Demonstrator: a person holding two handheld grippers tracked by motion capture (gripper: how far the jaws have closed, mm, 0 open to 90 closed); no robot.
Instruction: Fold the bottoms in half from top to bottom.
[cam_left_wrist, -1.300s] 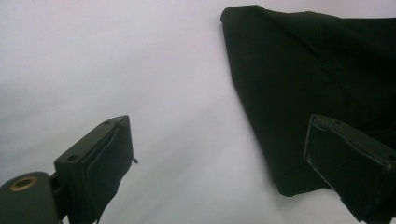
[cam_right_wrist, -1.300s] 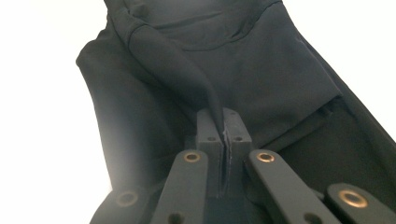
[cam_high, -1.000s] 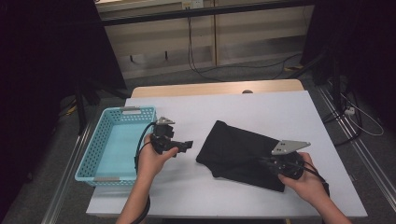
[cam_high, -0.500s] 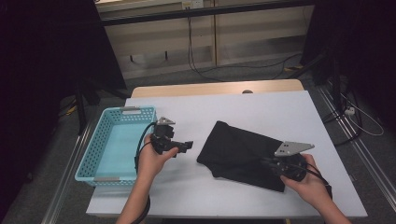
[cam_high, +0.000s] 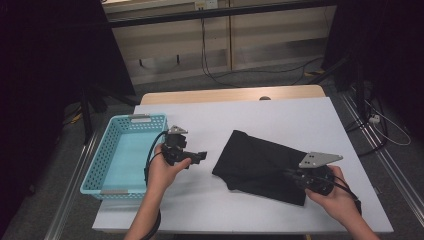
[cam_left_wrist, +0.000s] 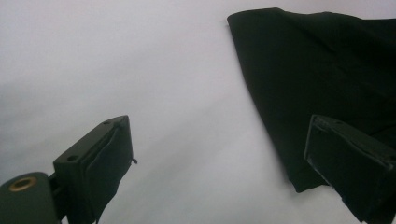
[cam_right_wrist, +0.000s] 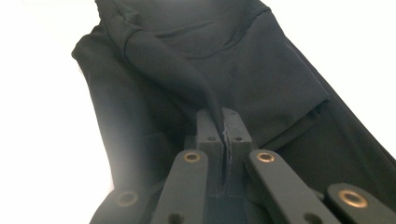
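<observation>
high view above table (cam_high: 280, 115) facing forward-down, gripper views close, all sharing black cloth (cam_high: 260, 162)

Black cloth (cam_high: 260, 165), turquoise basket (cam_high: 107, 165) (white table (cam_high: 200, 120)).

A turquoise plastic basket (cam_high: 107, 160) is sitting on the left part of the white table (cam_high: 280, 120), reaching to its near-left edge. Beyond the far edge, black cables (cam_high: 220, 75) are trailing across the grey floor (cam_high: 280, 75) before pale cabinet panels (cam_high: 170, 45).
</observation>
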